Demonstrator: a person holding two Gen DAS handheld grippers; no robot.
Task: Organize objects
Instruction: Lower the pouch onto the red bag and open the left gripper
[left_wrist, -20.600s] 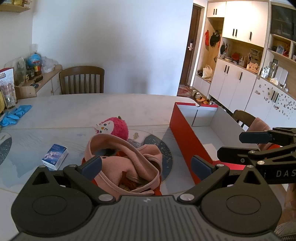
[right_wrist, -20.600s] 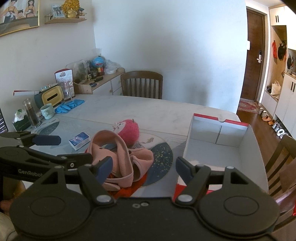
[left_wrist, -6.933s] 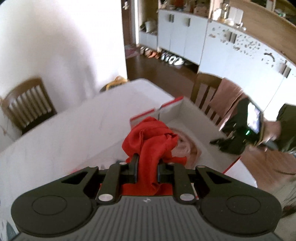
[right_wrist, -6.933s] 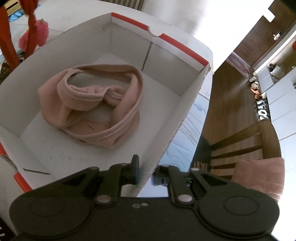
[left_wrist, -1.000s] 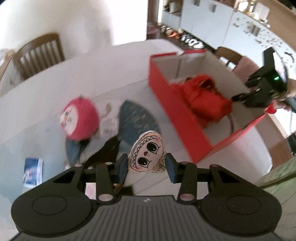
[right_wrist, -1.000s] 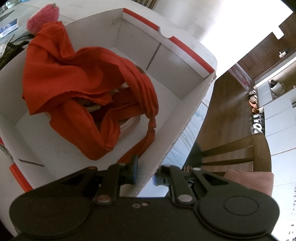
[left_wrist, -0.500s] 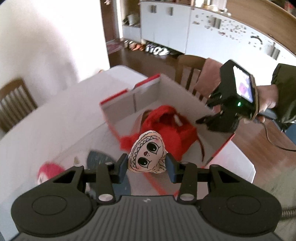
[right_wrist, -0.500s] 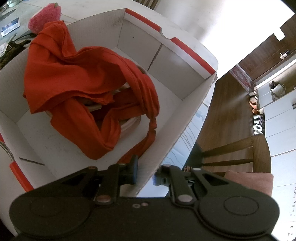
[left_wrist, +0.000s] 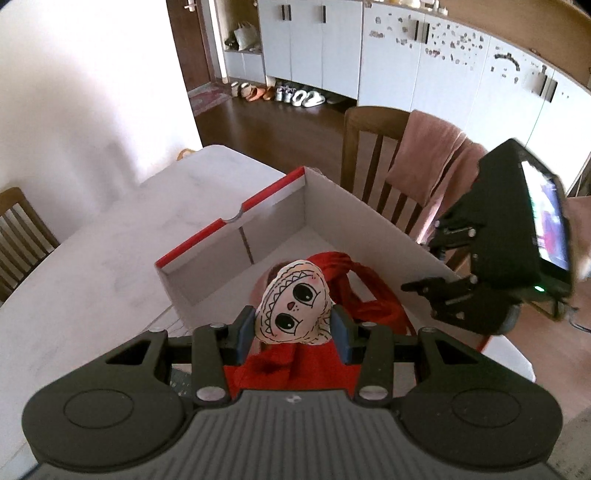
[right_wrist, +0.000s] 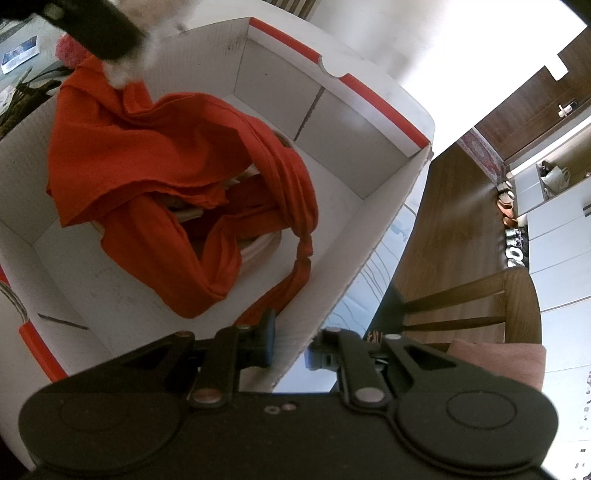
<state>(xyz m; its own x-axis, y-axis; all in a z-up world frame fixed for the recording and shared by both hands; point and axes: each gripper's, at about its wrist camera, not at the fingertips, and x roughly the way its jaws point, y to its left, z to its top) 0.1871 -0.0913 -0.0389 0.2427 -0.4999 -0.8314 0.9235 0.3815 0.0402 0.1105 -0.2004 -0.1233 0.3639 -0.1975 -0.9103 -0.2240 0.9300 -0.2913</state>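
My left gripper (left_wrist: 293, 334) is shut on a small white doll-face plush (left_wrist: 293, 308) and holds it above the red-and-white cardboard box (left_wrist: 325, 206). A red cloth (right_wrist: 177, 173) lies crumpled in the box (right_wrist: 369, 162), over a pink garment that barely shows. My right gripper (right_wrist: 290, 345) is shut on the box's near side wall, one finger inside and one outside. The right gripper also shows in the left wrist view (left_wrist: 436, 291) at the box's right edge. The left gripper shows blurred in the right wrist view (right_wrist: 96, 26), over the box's far corner.
The box stands on a pale table (left_wrist: 92, 266). A wooden chair (left_wrist: 373, 147) draped with a pink towel (left_wrist: 424, 158) stands behind the box. A fuzzy pink toy (right_wrist: 70, 51) and a small blue-white packet (right_wrist: 18, 53) lie on the table beyond the box.
My left gripper has carried the doll-face plush from over the table to above the box. My right gripper has stayed clamped on the box wall.
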